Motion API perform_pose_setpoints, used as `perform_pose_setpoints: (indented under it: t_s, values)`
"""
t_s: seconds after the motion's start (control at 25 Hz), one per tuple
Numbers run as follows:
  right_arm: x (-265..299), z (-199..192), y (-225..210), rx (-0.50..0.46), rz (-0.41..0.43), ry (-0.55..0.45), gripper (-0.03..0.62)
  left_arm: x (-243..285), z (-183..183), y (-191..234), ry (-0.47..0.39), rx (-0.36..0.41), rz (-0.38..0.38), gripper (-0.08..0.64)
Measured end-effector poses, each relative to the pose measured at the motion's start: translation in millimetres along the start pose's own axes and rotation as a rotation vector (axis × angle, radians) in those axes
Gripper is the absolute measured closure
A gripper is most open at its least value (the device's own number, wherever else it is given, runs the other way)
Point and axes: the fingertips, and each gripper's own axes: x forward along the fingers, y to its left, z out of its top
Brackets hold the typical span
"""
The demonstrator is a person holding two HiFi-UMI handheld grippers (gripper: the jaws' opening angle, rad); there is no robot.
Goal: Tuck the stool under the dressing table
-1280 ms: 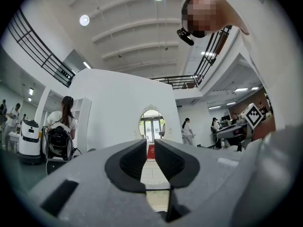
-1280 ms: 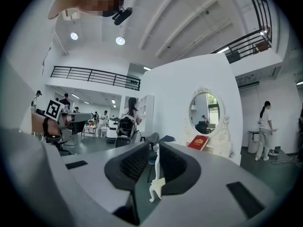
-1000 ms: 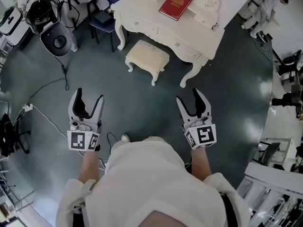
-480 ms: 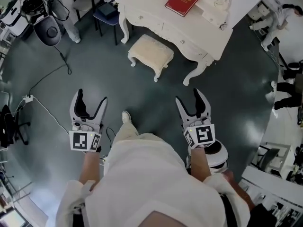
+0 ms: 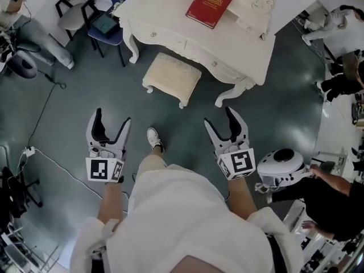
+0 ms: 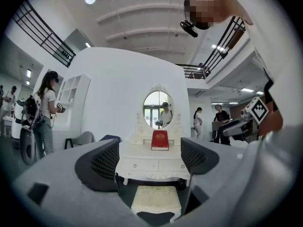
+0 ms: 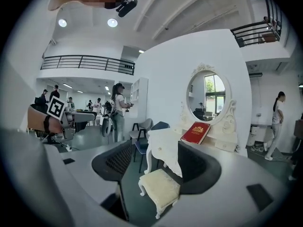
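You hold your left gripper (image 5: 111, 117) and your right gripper (image 5: 219, 116) out in front of you, 1 on each side of your body. The jaws of both stand wide apart and have just been opening. They pinch nothing.

The stool (image 5: 172, 77) has a cream seat. It stands on the dark floor (image 5: 273, 112) just in front of the white dressing table (image 5: 165, 13), between its 2 front legs, with most of its seat out in the open. It is well apart from both grippers.

Your white shoe (image 5: 153, 139) is on the floor between you and the stool. A red book (image 5: 210, 3) lies on the table top. A blue chair (image 5: 114, 36) and a grey chair (image 5: 73, 17) stand near the table's left end. A round white machine (image 5: 282, 164) sits near your right gripper, and another person (image 5: 330, 203) is just beside it. A thin cable (image 5: 40, 115) runs over the floor at the left.
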Motion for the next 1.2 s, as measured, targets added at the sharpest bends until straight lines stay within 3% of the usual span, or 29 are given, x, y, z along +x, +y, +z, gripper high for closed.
perform_pose_setpoints:
  t_s: [0.28,0.56,0.96,1.2]
  values:
    - [92.3,22.5,-30.3,0.032,-0.088,0.059,0.302,115.1,1.6,71.7,0.015,0.012,-0.111,0.156]
    - [133.0,12.1,-67.1,0.042,-0.088,0.093,0.302,186.4,-7.1,64.2,0.046,-0.008,-0.168,0.156]
    - [165.6,-65.8,-105.7,0.069,0.011,0.204,0.301,225.0,-71.7,36.9,0.170,-0.010,-0.133,0.152]
    - [191.5,-120.3,-104.1,0.065,0.076,0.287,0.289,247.9,-144.0,36.6,0.269,0.024,-0.152,0.152]
